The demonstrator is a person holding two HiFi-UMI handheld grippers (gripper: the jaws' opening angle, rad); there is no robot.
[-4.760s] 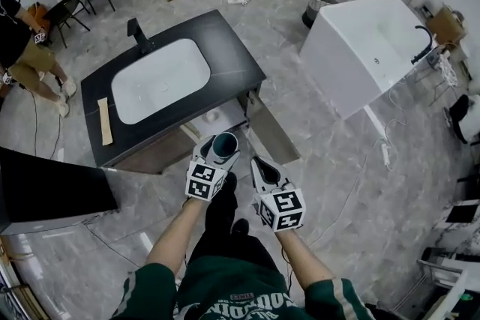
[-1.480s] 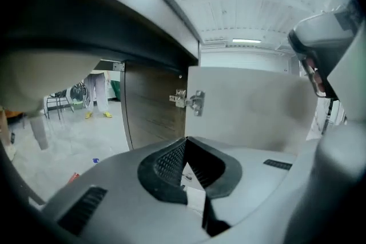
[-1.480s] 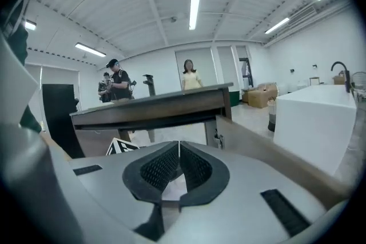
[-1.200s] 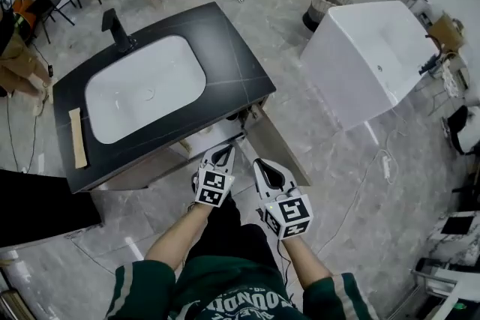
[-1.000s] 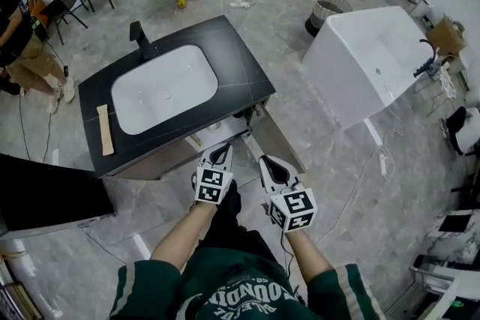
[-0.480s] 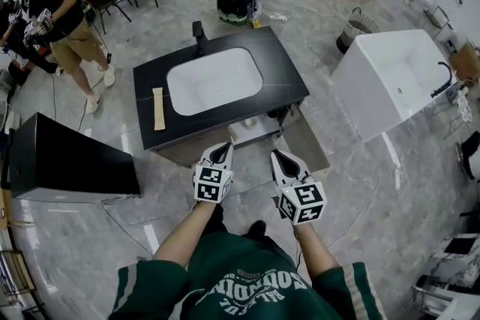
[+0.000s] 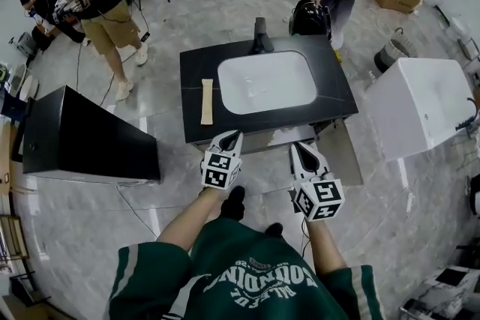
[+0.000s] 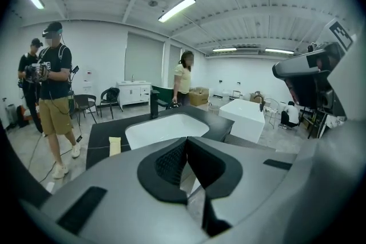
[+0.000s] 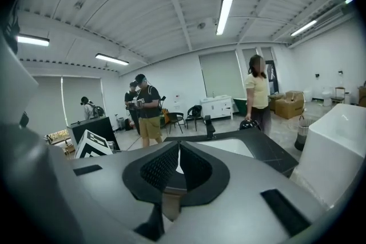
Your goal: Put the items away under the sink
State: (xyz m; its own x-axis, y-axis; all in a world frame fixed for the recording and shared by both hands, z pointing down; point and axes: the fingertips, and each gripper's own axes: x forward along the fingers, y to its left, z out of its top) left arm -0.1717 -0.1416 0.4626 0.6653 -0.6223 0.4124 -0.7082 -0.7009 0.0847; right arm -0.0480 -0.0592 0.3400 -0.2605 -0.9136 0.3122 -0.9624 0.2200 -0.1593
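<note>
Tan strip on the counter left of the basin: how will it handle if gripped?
The tan strip lies flat and looks thin, so probably light, unlikely to roll. Flat against the black counter, it may slide when pushed and offers jaws little edge. Its straight outline hints at stiffness, not certain.

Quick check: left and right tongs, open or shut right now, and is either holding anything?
Left tongs: shut, jaws together, nothing between them.
Right tongs: shut, jaws together, nothing between them.
</note>
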